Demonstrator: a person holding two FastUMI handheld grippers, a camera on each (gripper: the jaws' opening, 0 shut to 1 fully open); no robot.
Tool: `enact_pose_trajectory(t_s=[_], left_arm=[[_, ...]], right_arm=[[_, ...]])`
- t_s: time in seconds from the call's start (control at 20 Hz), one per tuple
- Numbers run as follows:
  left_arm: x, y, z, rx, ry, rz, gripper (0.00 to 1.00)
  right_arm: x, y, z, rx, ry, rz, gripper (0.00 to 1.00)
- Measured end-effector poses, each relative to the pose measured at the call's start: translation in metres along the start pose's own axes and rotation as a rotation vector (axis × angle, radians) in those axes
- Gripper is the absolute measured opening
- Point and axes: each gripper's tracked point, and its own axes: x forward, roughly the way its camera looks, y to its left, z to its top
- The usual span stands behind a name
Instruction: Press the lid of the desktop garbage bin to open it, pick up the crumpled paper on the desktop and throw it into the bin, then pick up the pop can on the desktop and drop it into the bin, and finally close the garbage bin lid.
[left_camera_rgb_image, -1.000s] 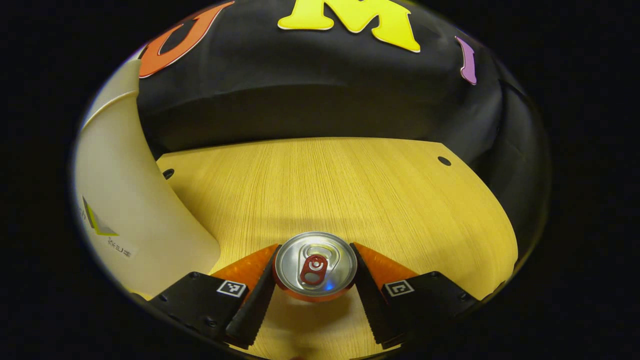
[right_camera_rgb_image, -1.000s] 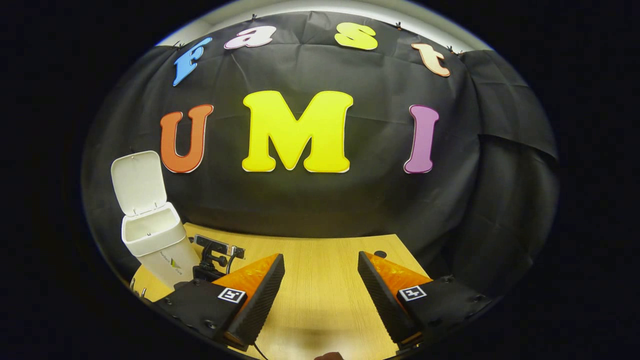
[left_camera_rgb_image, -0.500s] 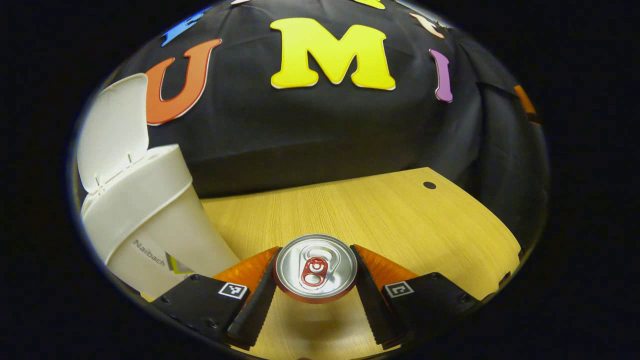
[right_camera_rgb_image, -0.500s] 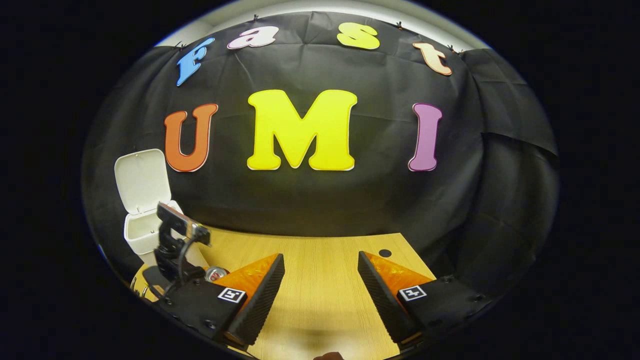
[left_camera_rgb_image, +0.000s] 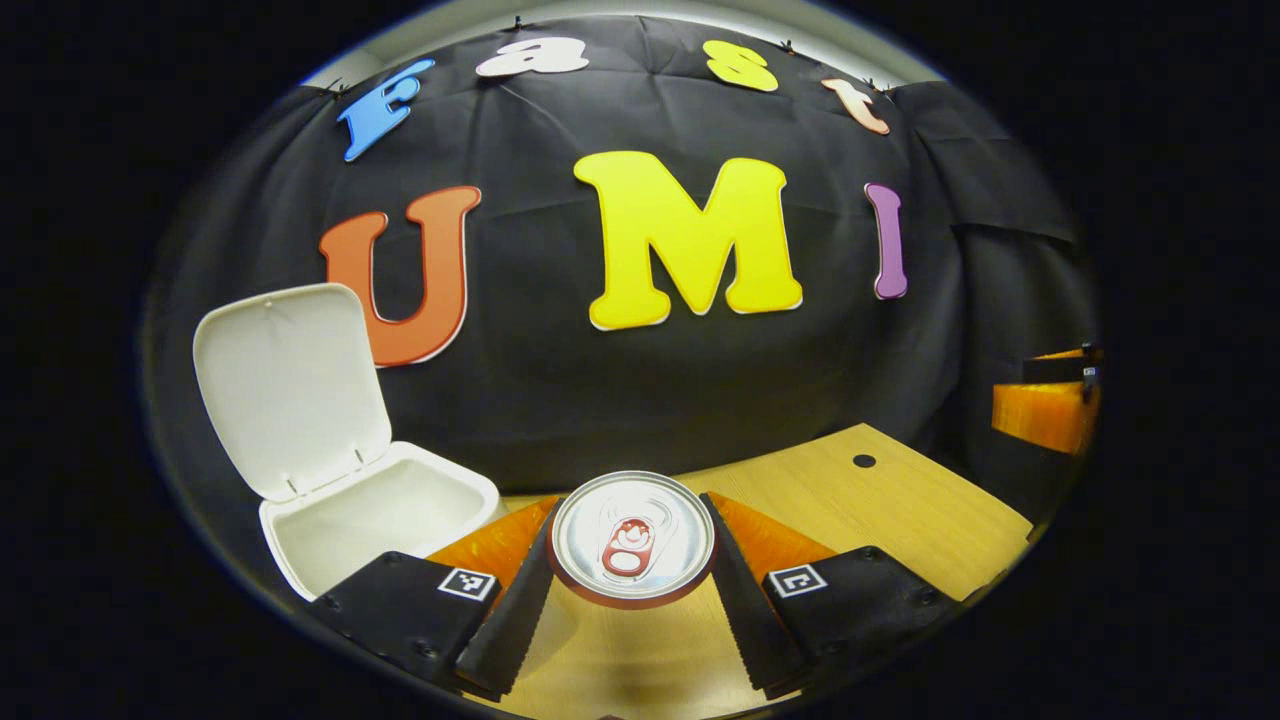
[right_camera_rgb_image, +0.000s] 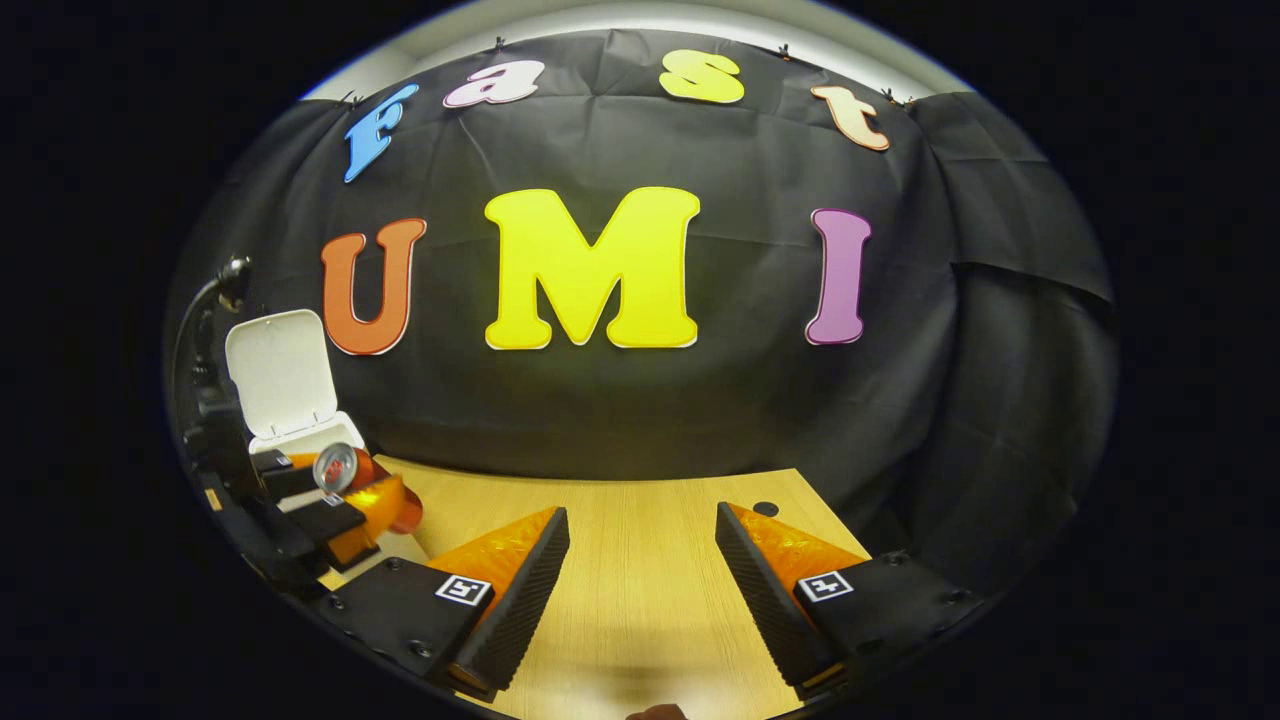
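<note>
The round, shiny pop can (left_camera_rgb_image: 632, 538) is squeezed by the left claw (left_camera_rgb_image: 630, 560); its sides are hidden. The right claw (right_camera_rgb_image: 642, 570) is held wide apart.

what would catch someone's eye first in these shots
The silver top of the pop can stands out first, clamped between the left gripper's two fingers at the bottom of the left gripper view. Just left of it sits the white bin with its lid flipped up. The right gripper hangs open over the wooden table.

Pop can (left_camera_rgb_image: 632, 538) now raised beside bin (left_camera_rgb_image: 370, 515)
</note>
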Motion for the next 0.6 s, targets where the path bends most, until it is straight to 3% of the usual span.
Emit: enact_pose_trajectory(t_s=[0.3,0.6], left_arm=[[-0.010,0.077,0.037,-0.023,-0.085,0.142,0.83],[-0.014,0.141,0.035,-0.033,-0.072,0.268,0.83]], right_arm=[[-0.002,-0.004,0.001,0.001,-0.006,-0.002,0.95],[-0.001,-0.010,0.006,0.004,-0.015,-0.011,0.95]])
